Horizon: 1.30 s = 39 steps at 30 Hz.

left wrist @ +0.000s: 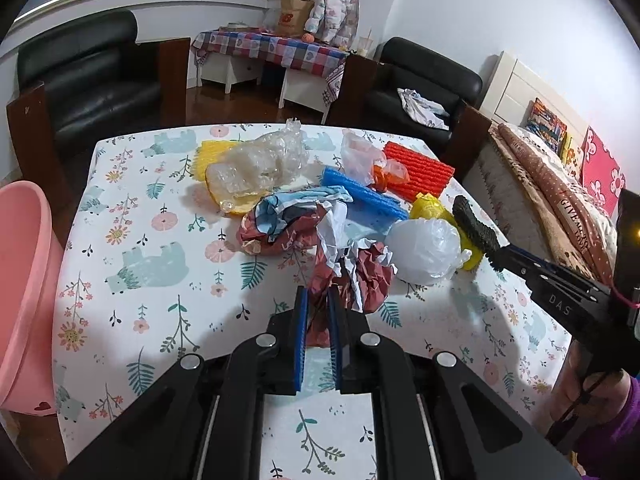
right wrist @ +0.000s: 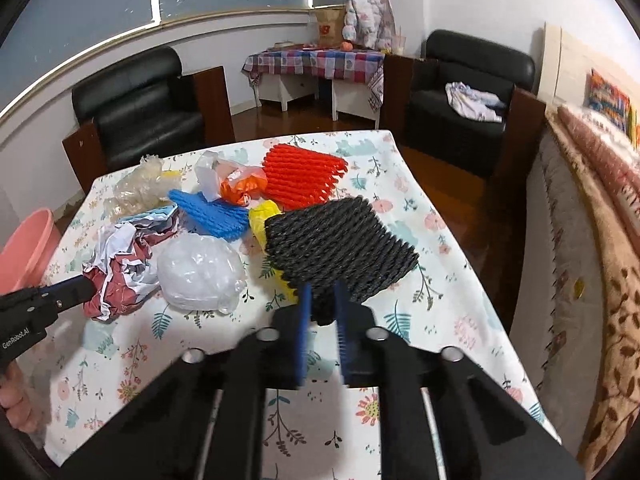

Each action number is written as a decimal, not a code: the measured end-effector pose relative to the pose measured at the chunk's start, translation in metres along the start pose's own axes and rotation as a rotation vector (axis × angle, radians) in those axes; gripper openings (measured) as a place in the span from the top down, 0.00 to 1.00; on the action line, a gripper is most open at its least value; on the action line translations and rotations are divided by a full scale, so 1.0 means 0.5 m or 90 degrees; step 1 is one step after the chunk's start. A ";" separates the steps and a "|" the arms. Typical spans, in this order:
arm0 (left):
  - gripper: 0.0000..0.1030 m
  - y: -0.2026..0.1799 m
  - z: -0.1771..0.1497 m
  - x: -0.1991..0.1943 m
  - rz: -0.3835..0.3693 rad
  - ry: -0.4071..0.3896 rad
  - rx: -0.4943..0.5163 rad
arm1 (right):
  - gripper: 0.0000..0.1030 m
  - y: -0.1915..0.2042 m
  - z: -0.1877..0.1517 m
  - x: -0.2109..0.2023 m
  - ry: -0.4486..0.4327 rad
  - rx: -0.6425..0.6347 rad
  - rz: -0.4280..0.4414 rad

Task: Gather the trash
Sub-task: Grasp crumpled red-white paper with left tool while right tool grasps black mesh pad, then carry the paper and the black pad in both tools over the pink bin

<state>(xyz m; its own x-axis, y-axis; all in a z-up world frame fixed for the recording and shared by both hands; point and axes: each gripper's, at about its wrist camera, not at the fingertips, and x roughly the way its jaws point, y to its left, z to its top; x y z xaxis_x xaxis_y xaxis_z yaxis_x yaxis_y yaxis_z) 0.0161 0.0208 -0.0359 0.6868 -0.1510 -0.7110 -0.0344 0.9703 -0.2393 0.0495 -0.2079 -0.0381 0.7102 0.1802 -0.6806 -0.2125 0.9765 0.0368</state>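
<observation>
My left gripper (left wrist: 317,312) is shut on a crumpled red and white paper (left wrist: 360,276), which also shows in the right wrist view (right wrist: 116,280). My right gripper (right wrist: 323,312) is shut on a black foam net (right wrist: 340,248) and holds it above the table; the net also shows in the left wrist view (left wrist: 476,232). On the table lie a white plastic bag (left wrist: 424,256), a blue foam net (left wrist: 368,200), a red foam net (left wrist: 420,172), a yellow bag (left wrist: 430,208), a clear plastic bag (left wrist: 260,164) and another crumpled paper (left wrist: 280,228).
A pink basin (left wrist: 24,292) stands at the table's left edge. The flowered tablecloth (left wrist: 160,280) covers the table. Black armchairs (left wrist: 92,80) stand behind it, a bed (left wrist: 560,200) to the right.
</observation>
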 end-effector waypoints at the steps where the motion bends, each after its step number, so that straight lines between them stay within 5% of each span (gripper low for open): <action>1: 0.91 0.000 0.000 -0.001 -0.001 -0.001 0.000 | 0.96 -0.003 -0.002 -0.001 0.000 0.005 0.003; 13: 0.91 0.004 0.007 -0.020 -0.015 -0.020 -0.013 | 1.00 -0.047 -0.004 -0.070 -0.028 0.057 0.026; 25: 0.91 0.006 0.007 -0.026 -0.015 -0.027 -0.013 | 0.98 -0.105 -0.004 -0.006 0.067 0.215 0.104; 27: 0.91 0.005 0.006 -0.025 -0.013 -0.027 -0.012 | 0.91 -0.106 0.001 0.003 0.072 0.230 0.112; 29: 0.91 0.004 0.006 -0.025 -0.012 -0.027 -0.011 | 0.70 -0.108 0.005 0.005 0.065 0.244 0.119; 31: 0.91 0.005 0.005 -0.023 -0.009 -0.028 -0.009 | 0.62 -0.107 0.010 0.002 0.054 0.254 0.129; 39: 0.91 0.008 0.003 -0.016 -0.007 -0.023 -0.012 | 0.58 -0.066 0.048 -0.001 0.040 0.190 0.140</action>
<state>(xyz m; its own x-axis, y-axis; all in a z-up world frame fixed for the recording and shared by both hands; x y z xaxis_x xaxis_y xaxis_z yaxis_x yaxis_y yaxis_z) 0.0117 0.0260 -0.0301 0.7135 -0.1545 -0.6835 -0.0404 0.9647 -0.2602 0.0722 -0.2375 -0.0215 0.6249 0.3908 -0.6759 -0.1439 0.9085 0.3923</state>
